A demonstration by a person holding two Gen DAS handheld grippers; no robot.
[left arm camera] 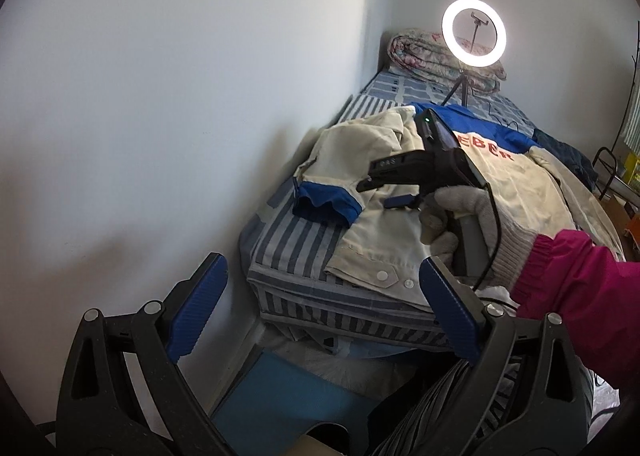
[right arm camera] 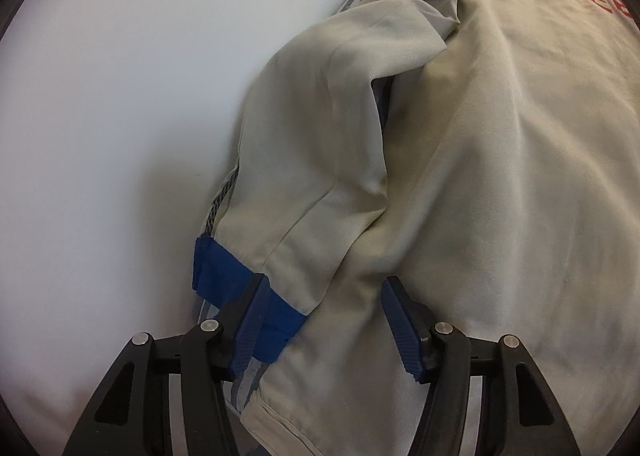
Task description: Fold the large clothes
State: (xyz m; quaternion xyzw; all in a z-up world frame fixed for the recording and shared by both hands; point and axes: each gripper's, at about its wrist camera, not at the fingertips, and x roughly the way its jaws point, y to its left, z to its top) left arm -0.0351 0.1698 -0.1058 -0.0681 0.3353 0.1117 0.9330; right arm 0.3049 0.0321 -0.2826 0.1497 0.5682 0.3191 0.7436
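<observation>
A beige work jacket [left arm camera: 516,192] with blue yoke, blue cuffs and red letters lies back-up on the striped bed [left arm camera: 296,240]. Its left sleeve [right arm camera: 320,144] is folded down beside the body, blue cuff [right arm camera: 224,272] at the bed edge by the wall. My right gripper [right arm camera: 322,320] is open just above the sleeve's cuff end, holding nothing; in the left wrist view it [left arm camera: 380,188] hovers over the sleeve, held by a gloved hand [left arm camera: 460,216]. My left gripper [left arm camera: 320,308] is open and empty, off the foot of the bed, away from the jacket.
A white wall [left arm camera: 160,96] runs along the bed's left side. A lit ring light on a tripod [left arm camera: 474,32] stands on the bed behind the jacket, with a rolled quilt [left arm camera: 424,56] at the head. Dark clothing [left arm camera: 568,152] lies at the right. Boxes and bags [left arm camera: 288,396] sit below the bed's foot.
</observation>
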